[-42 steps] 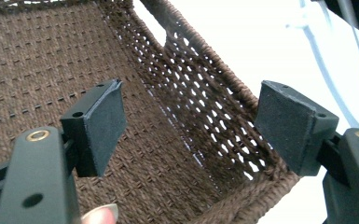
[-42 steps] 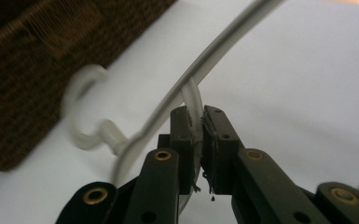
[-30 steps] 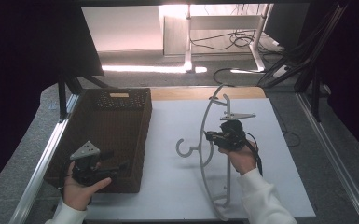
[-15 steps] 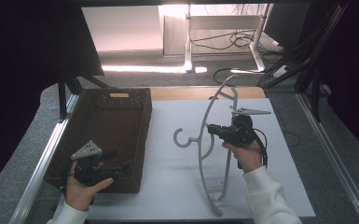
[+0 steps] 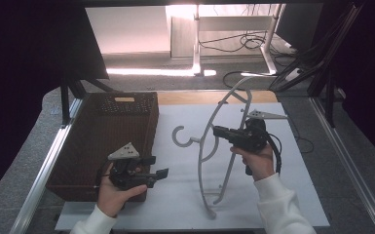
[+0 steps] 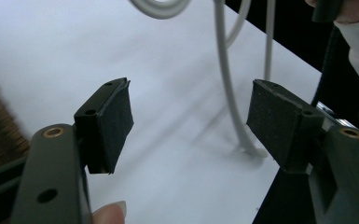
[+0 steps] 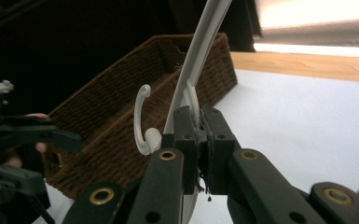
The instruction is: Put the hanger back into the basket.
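left gripper (image 5: 157, 166) moved right off the basket (image 5: 102, 141), jaws narrowing.

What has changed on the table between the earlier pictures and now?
The right hand-held gripper, shut on the white hanger, tilted it more upright. The left hand-held gripper, holding nothing, moved off the basket toward the hanger; its jaws have just been closing slightly. The basket stayed.

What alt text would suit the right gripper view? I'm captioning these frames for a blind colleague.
The right gripper is shut on a white plastic hanger, whose hook curls to the left of the jaws. Behind it a brown wicker basket stands on a white table; the left gripper shows at the left edge.
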Demonstrator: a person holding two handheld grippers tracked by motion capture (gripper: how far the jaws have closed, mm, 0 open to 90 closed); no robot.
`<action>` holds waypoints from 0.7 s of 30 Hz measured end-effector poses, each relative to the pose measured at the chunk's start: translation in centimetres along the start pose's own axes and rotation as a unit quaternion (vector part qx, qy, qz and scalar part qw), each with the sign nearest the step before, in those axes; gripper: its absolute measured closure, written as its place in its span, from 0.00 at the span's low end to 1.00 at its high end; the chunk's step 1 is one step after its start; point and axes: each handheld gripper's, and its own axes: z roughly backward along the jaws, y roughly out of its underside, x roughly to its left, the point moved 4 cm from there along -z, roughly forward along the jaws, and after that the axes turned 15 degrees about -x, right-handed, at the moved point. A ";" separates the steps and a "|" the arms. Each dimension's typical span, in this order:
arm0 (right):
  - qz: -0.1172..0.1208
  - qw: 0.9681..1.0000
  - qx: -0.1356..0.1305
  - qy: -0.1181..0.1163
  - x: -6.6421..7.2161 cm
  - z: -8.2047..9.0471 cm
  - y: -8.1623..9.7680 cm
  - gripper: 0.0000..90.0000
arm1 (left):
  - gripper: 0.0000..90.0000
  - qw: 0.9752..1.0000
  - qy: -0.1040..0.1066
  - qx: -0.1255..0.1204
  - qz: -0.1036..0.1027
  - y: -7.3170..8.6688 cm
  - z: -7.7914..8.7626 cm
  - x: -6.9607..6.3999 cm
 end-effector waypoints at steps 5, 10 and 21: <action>-0.010 1.000 -0.015 -0.014 0.1 0.2 -0.3 0.95 | 0.35 1.000 0.015 0.004 0.004 -0.4 -1.7 -0.5; -0.013 1.000 -0.017 -0.022 0.3 0.1 -0.2 0.95 | 0.36 0.999 0.030 0.017 0.014 0.0 -4.4 -0.8; -0.018 0.999 -0.021 -0.042 1.0 -0.2 0.0 0.95 | 0.50 0.993 0.102 0.023 0.062 1.0 -8.6 -1.4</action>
